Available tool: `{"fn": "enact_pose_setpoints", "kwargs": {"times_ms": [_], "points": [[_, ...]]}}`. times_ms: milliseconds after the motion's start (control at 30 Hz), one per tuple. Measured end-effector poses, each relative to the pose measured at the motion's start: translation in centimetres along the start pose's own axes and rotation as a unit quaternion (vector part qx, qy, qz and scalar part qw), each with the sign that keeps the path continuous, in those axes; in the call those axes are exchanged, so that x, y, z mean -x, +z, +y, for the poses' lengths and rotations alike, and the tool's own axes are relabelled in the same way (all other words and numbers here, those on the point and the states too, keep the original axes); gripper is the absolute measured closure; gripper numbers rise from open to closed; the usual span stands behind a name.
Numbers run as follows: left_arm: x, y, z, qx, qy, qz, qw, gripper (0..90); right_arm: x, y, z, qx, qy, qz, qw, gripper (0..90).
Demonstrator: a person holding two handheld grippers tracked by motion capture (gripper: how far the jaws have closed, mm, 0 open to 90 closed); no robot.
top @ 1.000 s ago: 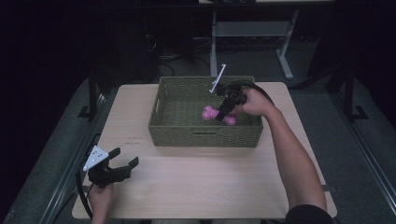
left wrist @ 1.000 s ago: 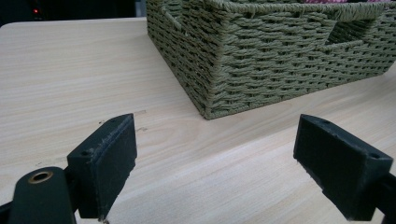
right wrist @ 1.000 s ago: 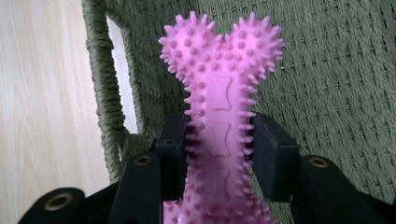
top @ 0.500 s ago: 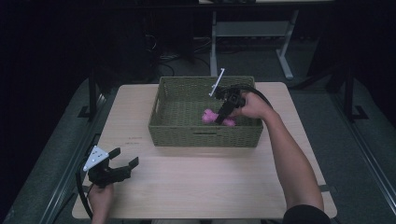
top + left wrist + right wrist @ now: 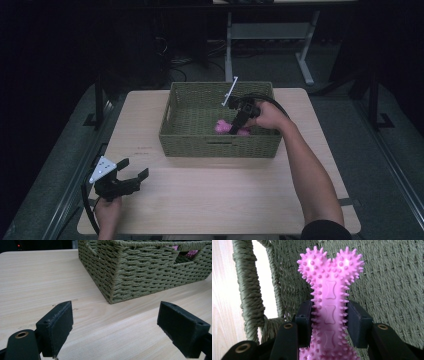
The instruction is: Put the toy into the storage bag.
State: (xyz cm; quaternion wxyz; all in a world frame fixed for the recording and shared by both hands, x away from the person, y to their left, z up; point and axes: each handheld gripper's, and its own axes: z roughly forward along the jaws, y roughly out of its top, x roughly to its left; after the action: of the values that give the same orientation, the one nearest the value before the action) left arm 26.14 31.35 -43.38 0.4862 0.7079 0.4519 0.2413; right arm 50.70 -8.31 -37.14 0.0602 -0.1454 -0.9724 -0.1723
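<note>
Right claw (image 5: 329,322) clamped shut, left claw (image 5: 115,332) spread wide, resting low

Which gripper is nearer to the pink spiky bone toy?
Right. The right gripper is inside the woven basket, shut on the pink bone toy. The left gripper rests open on the table, well away from it.

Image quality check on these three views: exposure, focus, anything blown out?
High view: tabletop evenly lit, surroundings nearly black, slightly soft. Left gripper view: sharp on the woven basket, no glare. Right gripper view: pink spiky bone toy crisp and bright between the right gripper jaws; wood seen through the basket handle hole looks washed out.
</note>
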Motion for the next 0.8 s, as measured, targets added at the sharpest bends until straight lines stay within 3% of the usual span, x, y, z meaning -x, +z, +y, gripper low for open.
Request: {"fn": "enact_pose_setpoints", "kwargs": {"times_ms": [733,800], "points": [[0.00,0.04,0.03,0.000,-0.001,0.002,1.0000,12.8,0.04,0.71,0.49,-0.009,0.004,0.002,1.0000,56.0],[-0.03,0.05,0.03,0.000,-0.001,0.002,1.0000,12.8,0.10,0.60,0.49,-0.001,0.008,0.003,1.0000,53.9]]}}
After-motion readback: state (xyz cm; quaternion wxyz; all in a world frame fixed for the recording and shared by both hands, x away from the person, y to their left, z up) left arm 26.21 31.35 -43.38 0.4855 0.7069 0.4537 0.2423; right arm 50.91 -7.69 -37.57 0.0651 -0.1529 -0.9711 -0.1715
